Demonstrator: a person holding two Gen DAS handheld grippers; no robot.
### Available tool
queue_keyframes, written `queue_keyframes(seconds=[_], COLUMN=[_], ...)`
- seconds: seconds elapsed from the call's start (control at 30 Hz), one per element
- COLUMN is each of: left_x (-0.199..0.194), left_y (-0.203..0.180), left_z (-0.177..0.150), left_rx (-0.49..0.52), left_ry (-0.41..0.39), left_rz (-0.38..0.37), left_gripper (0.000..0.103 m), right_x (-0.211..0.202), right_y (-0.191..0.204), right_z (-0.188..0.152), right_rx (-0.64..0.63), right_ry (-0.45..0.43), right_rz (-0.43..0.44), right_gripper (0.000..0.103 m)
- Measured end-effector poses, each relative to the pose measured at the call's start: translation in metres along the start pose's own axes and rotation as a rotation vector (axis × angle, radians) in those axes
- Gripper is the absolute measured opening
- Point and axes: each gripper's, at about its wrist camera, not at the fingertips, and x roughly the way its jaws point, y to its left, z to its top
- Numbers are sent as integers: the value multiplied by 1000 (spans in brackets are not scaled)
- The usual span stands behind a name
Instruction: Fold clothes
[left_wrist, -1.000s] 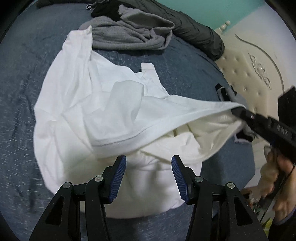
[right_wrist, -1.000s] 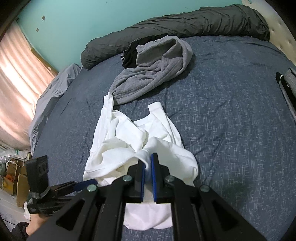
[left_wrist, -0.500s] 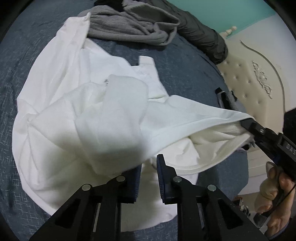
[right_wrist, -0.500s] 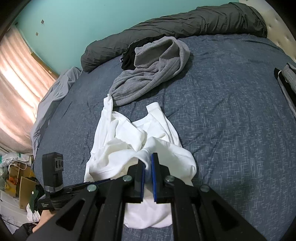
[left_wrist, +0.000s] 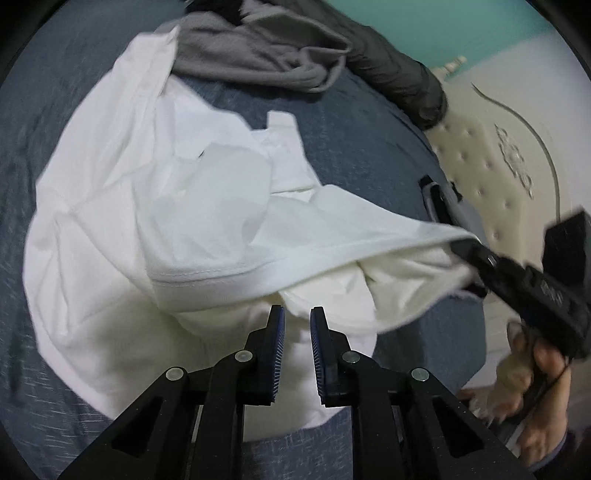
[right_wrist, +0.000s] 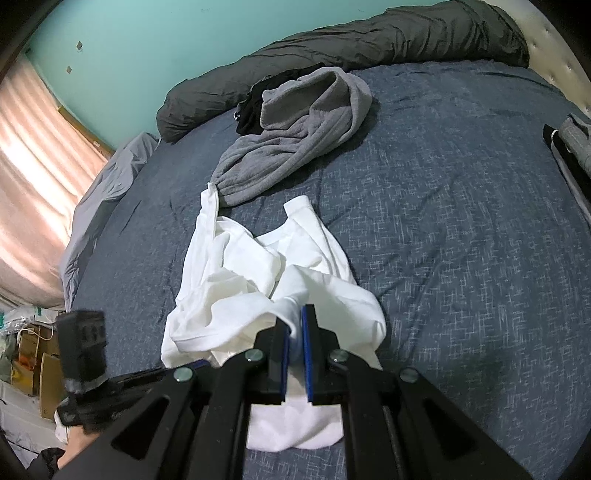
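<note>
A crumpled white shirt (left_wrist: 166, 184) lies on the blue bed cover (right_wrist: 461, 221). My left gripper (left_wrist: 297, 325) sits at the shirt's near fold, its jaws a narrow gap apart with white fabric pinched at the tips. From the right wrist view, the left gripper (right_wrist: 195, 365) reaches the shirt's (right_wrist: 236, 273) lower left edge. My right gripper (right_wrist: 295, 332) is shut on a bunched part of the hem. In the left wrist view the right gripper (left_wrist: 476, 251) holds that hem lifted and stretched off the bed, with a person's hand (left_wrist: 535, 369) behind it.
A grey fleece garment (right_wrist: 295, 129) and something black lie beyond the shirt. A rolled dark duvet (right_wrist: 369, 40) runs along the far side. A folded grey and black item (right_wrist: 569, 147) sits at the right edge, near the cream headboard (left_wrist: 498, 166). Boxes (right_wrist: 33, 350) stand on the floor at left.
The left gripper's jaws went from wide apart to a narrow gap at the shirt's near fold, and it rolled slightly. The right gripper stayed shut on the hem.
</note>
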Motion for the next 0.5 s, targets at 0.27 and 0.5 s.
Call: queue_keyframes(seconds=[0.27,0.5], left_x=[19,-7], left_y=[14,14], left_z=[12,15], left_rx=[-72,-9], left_ry=[-10,-79], left_rz=[4,23], left_gripper=[22,3], right_x=[-8,-15], right_y=[0,3], right_z=[-4,-12], right_rx=[-22,-48], right_ry=[2,2], right_rz=[1,2], right_gripper=[6,6])
